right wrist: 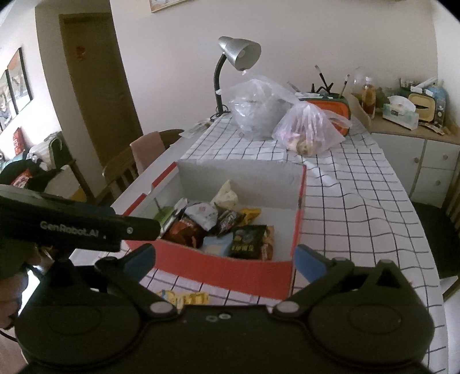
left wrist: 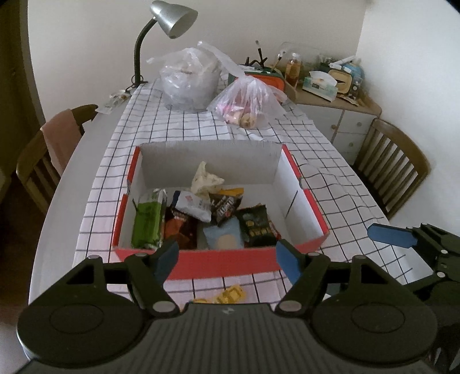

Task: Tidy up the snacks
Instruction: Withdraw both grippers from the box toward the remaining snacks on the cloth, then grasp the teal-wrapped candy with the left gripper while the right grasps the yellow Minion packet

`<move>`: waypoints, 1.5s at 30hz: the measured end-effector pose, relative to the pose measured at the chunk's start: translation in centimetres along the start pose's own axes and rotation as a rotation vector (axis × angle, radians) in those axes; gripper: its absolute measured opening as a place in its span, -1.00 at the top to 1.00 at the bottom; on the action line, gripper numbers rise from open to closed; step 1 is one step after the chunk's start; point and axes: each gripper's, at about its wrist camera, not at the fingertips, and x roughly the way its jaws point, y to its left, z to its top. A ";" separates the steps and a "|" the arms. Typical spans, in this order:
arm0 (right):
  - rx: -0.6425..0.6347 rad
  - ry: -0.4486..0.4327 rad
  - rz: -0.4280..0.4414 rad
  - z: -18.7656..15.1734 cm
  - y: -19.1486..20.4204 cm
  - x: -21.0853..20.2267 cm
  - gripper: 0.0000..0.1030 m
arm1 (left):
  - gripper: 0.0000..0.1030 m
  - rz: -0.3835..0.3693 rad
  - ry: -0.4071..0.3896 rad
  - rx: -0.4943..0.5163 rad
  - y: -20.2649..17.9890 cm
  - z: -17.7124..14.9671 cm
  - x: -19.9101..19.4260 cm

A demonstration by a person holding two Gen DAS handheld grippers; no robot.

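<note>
A red cardboard box (left wrist: 218, 263) with white inner walls sits on the checked tablecloth and holds several snack packs, among them a green pack (left wrist: 146, 223) and a dark pack (left wrist: 256, 225). The box also shows in the right wrist view (right wrist: 230, 272). A yellow snack pack (left wrist: 230, 295) lies on the cloth in front of the box, also visible in the right wrist view (right wrist: 187, 297). My left gripper (left wrist: 227, 259) is open and empty, just before the box's near wall. My right gripper (right wrist: 224, 260) is open and empty, to the right of the left one.
Two clear plastic bags (left wrist: 244, 103) and a silver desk lamp (left wrist: 172, 20) stand at the table's far end. Wooden chairs stand on the left (left wrist: 43, 161) and right (left wrist: 394, 164). A cluttered sideboard (left wrist: 336, 95) is at the back right.
</note>
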 end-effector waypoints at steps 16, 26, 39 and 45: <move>0.019 0.108 0.024 -5.1 0.8 1.6 -0.99 | -0.44 0.001 0.105 0.003 3.6 -4.0 1.6; 0.033 0.200 -0.004 -7.4 2.2 4.5 -0.97 | -0.42 0.055 0.240 -0.095 7.5 -6.1 6.8; 0.067 0.249 -0.039 -8.1 2.0 5.7 -0.93 | 0.29 0.078 0.344 -0.201 9.5 -7.6 10.6; 0.064 0.244 -0.032 -7.9 1.9 5.9 -0.90 | 0.35 0.069 0.347 -0.232 9.9 -7.6 10.5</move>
